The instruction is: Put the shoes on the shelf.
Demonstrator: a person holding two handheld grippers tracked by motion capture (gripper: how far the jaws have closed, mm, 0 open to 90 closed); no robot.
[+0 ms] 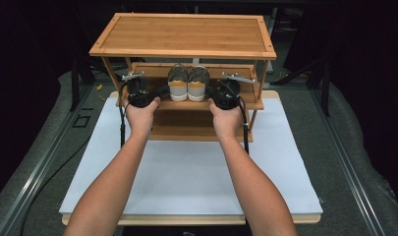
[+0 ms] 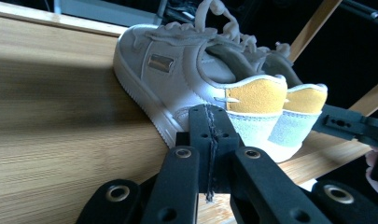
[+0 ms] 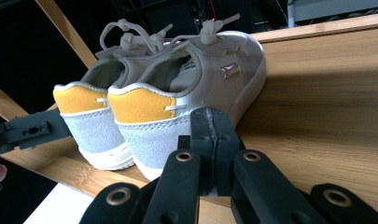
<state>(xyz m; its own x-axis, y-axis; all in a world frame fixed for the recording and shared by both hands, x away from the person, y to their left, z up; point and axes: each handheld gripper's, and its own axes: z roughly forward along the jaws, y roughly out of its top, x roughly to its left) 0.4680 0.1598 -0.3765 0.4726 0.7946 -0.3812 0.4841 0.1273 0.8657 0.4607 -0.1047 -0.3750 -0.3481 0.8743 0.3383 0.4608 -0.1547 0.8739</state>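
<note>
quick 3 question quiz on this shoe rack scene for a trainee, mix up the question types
1. True or false: the pair of shoes sits on the top shelf of the rack.
2. What colour are the shoes' heel patches?
3. Multiple choice: the left tongs and right tongs are A) both shut, empty; B) both open; C) each gripping a shoe.

Key: 1 false, they sit on the middle shelf. 2 yellow. 3 A.

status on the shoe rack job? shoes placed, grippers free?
Looks done: the pair of shoes stands side by side on the rack's middle shelf, heels toward the person. In hand: nothing; the left gripper and right gripper are both shut and empty, one at each side of the pair. Left: probably just backing the grippers away; the top shelf is bare.
</note>
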